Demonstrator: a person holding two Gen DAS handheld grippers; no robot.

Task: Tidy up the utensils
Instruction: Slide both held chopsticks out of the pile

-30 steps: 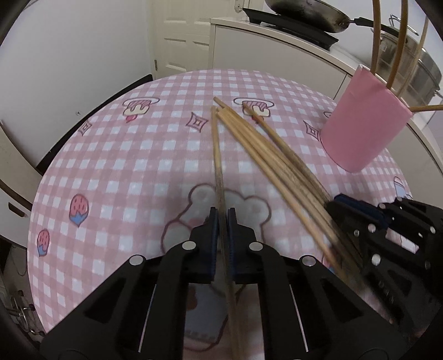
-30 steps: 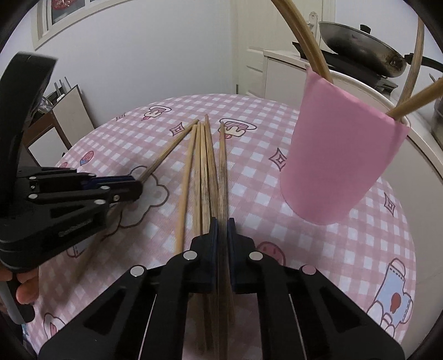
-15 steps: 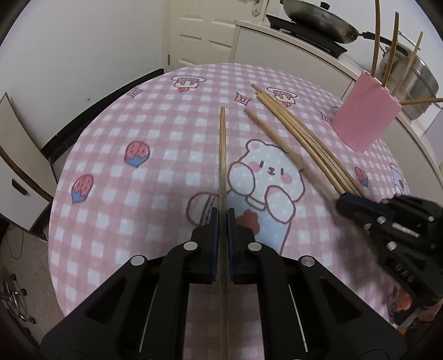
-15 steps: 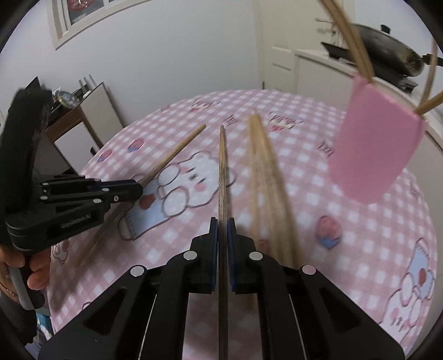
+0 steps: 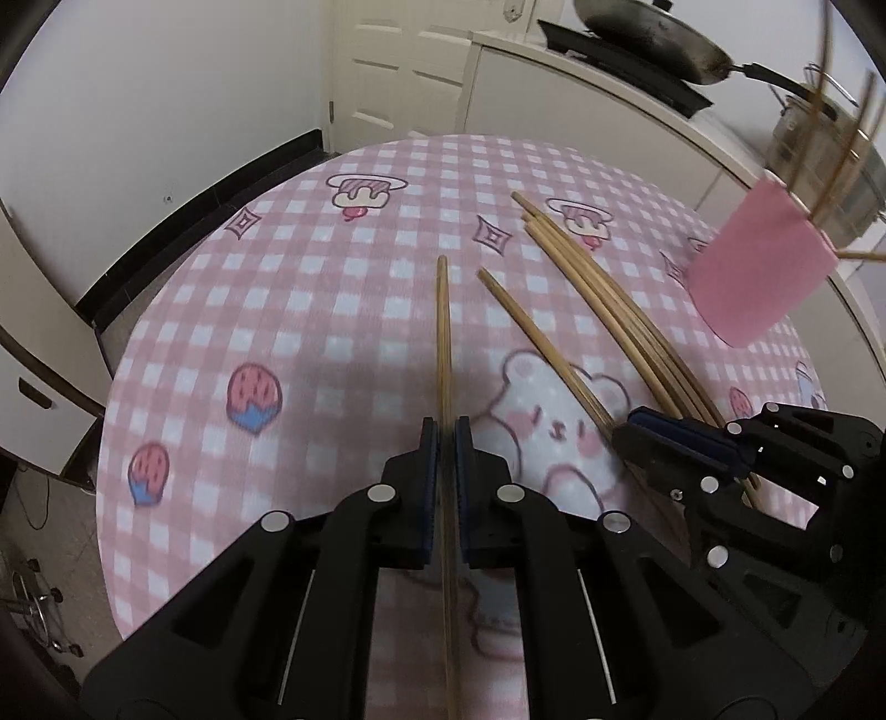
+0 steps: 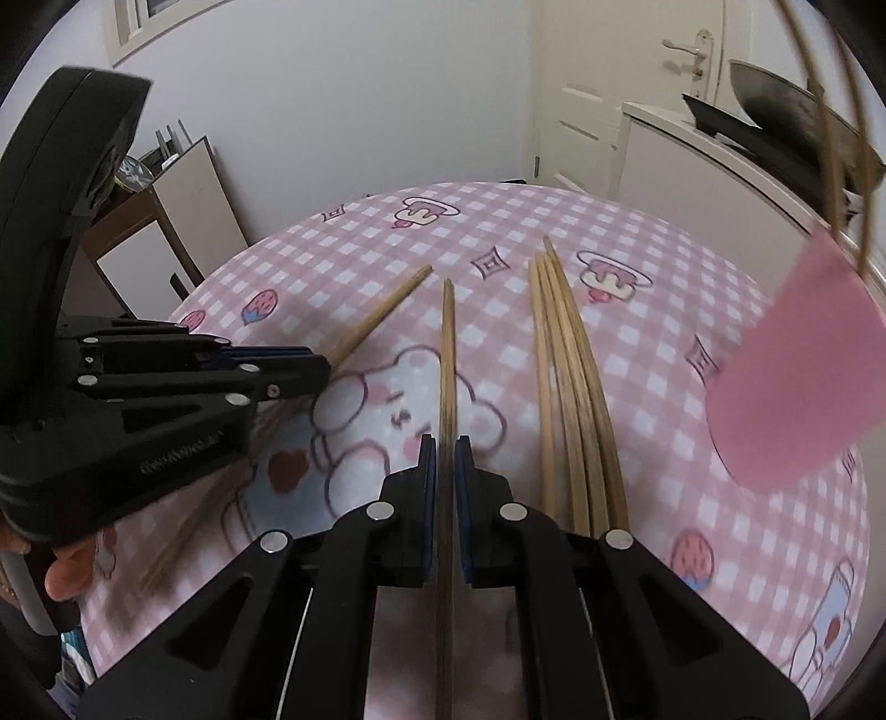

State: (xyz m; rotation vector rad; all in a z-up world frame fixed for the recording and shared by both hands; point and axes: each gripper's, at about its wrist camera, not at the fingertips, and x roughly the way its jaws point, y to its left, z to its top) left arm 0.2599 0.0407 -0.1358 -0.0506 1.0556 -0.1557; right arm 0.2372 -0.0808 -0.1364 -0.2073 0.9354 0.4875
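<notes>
left tool: I'm holding the left tool (image 5: 446, 437) clamped on one chopstick (image 5: 443, 332), gripped well back from its tip so most of the length is sticking out ahead, probably to leave a long free end for feeding into a holder.
right tool: the right tool (image 6: 446, 443) is pinching a second chopstick (image 6: 447, 343) the same way, pads tight on the shaft, long end forward.
why one each: I'm reading this as carrying a pair, one stick per hand, off the loose pile towards the cup.
both tools: they're sitting near each other over the worktop (image 5: 310, 310), left one showing at the left of the right view (image 6: 326, 368), right one at the right of the left view (image 5: 626, 432).
loose pile: a bundle of chopsticks (image 6: 570, 387) is lying flat on the pink checked cloth, just right of my right stick, not yet sorted.
pink cup: the pink cup (image 5: 758, 266) is standing at the far right of the worktop, several sticks already poking out of its top (image 5: 847, 149).
in the way: those upright sticks are crowding the cup mouth, and the pile is lying between my tools and the cup.
surroundings: wok (image 5: 648, 39) on the counter behind, white door (image 5: 398, 61) beyond, a hand (image 6: 66, 570) under the left tool.
</notes>
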